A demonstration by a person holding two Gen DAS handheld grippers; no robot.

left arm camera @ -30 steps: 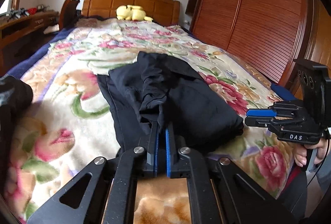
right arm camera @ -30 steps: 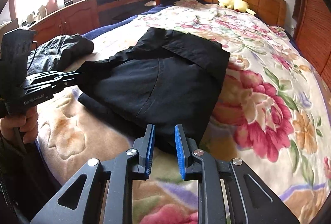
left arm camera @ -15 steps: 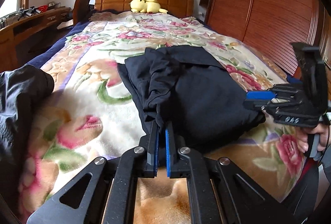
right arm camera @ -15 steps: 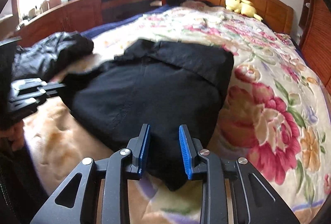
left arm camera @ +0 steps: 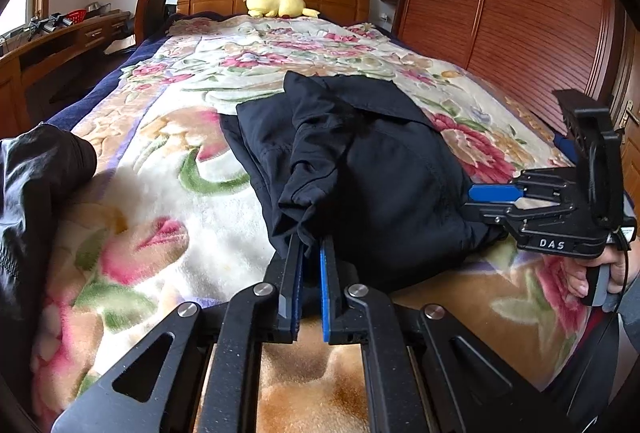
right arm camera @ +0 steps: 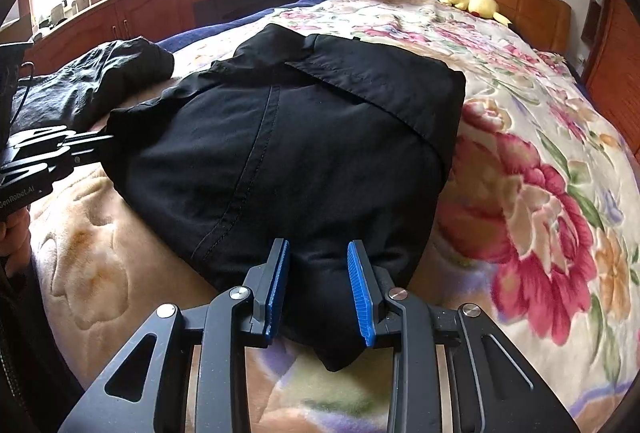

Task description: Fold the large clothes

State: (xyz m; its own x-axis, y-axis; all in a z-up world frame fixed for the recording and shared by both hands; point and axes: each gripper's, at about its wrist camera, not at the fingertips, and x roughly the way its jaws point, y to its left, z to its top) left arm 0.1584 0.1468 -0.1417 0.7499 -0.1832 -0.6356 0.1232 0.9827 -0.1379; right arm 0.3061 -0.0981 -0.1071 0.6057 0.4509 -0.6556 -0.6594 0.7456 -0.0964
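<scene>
A black garment [left arm camera: 380, 173] lies folded into a thick pad on the floral blanket [left arm camera: 160, 173]. My left gripper [left arm camera: 310, 245] is shut on a bunched fold at the garment's near left edge, and the cloth hangs over its fingertips. In the right wrist view that gripper [right arm camera: 92, 143] reaches in from the left, pinching the same edge. My right gripper [right arm camera: 318, 249] straddles the near corner of the garment [right arm camera: 300, 153]. Its blue pads stand apart with cloth between them, not squeezing it. From the left wrist view the right gripper [left arm camera: 480, 197] sits at the garment's right edge.
A second dark garment [right arm camera: 100, 73] lies crumpled at the bed's left side. A yellow plush toy [left arm camera: 276, 3] rests by the wooden headboard. A wooden wardrobe [left arm camera: 500, 13] lines the right side, and a desk [right arm camera: 160, 1] the left. A person's hand [left arm camera: 600, 273] holds the right gripper.
My right gripper has moved forward and down over the garment's near corner, and its jaws have widened around the cloth. The left gripper keeps its grip, tilted slightly.
</scene>
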